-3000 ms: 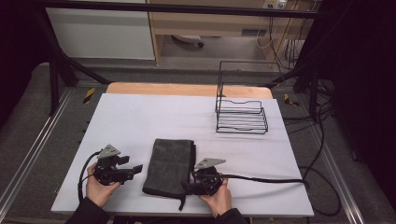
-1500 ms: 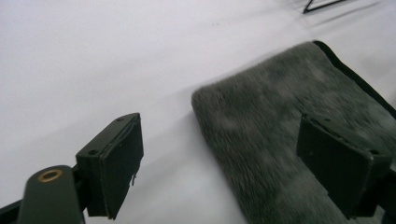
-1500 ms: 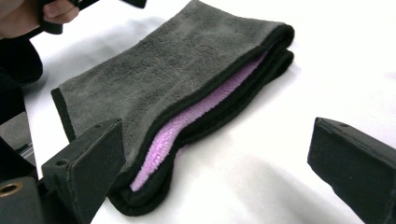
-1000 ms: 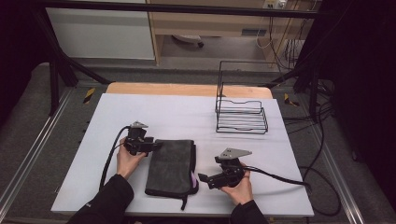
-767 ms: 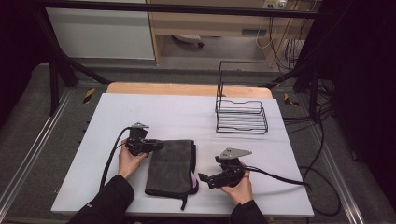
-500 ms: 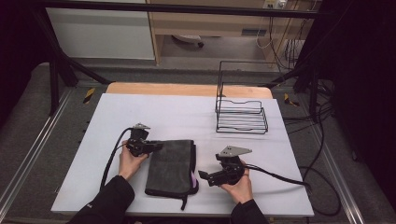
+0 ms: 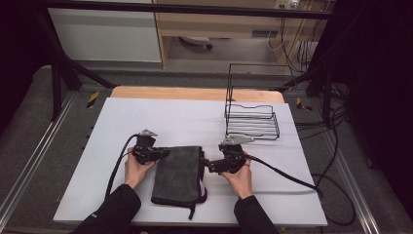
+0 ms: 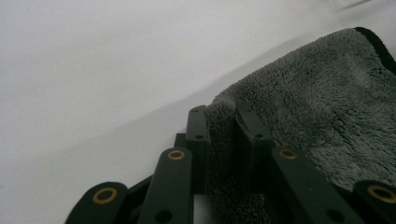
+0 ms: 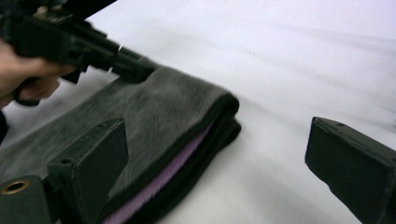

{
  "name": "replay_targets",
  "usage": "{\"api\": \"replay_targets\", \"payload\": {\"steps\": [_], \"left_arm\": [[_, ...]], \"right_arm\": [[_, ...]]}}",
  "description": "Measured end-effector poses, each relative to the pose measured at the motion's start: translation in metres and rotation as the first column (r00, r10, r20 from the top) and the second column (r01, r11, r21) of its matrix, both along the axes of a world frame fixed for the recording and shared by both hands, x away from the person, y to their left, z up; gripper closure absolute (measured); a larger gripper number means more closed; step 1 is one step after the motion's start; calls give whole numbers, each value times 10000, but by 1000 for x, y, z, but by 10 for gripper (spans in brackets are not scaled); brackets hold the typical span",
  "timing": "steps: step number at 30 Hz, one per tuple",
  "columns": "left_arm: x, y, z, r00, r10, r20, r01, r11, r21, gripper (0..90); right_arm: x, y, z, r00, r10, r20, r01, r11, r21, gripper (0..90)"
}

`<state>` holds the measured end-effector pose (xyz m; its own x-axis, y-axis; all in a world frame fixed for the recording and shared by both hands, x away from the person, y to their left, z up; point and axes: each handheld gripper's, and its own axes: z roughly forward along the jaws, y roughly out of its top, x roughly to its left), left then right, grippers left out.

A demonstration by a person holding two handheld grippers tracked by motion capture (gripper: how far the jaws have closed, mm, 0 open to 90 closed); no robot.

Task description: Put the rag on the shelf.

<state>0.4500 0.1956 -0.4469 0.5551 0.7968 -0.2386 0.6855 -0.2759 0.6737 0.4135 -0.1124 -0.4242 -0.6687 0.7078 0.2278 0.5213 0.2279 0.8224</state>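
Observation:
A folded dark grey towel [image 7: 178,173] with a purple inner layer lies on the white table [image 7: 170,114]. My left gripper [image 7: 163,153] is at its far left corner. In the left gripper view the left gripper [image 8: 222,114] has just been closing and now pinches a ridge of the towel [image 8: 322,102] between its pads. My right gripper [image 7: 204,163] sits at the towel's far right corner. In the right gripper view the right gripper [image 9: 215,128] has narrowed slightly but stands wide open, the towel [image 9: 168,107] corner in the gap, untouched. The left gripper [image 9: 135,67] grips the far corner.
A black wire rack [image 7: 251,119] stands at the back right of the table. Each gripper trails a black cable [image 7: 287,175] across the table top. A wooden strip [image 7: 195,93] runs along the table's far edge.
My right gripper has slid left and farther up the table to the towel's far right corner. My left gripper has stayed in place at the far left corner.

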Motion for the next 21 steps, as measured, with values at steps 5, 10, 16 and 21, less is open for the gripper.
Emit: {"api": "replay_targets", "payload": {"steps": [5,10,16,21], "left_arm": [[0,0,0,10000,-51,52,51,10000,24,760],[1,1,-1,9999,-117,43,118,9999,-75,757],[1,2,-2,9999,-148,55,149,9998,-108,756],[1,3,-2,9998,-167,62,168,9997,-201,752]], "right_arm": [[24,21,-4,9993,-125,-360,118,9998,-178,156],[36,30,-11,9974,-138,-703,107,9990,-445,270],[45,32,-22,9930,-132,-1170,25,9959,-908,434],[47,34,-27,9854,179,-1692,-324,9960,-834,552]]}}
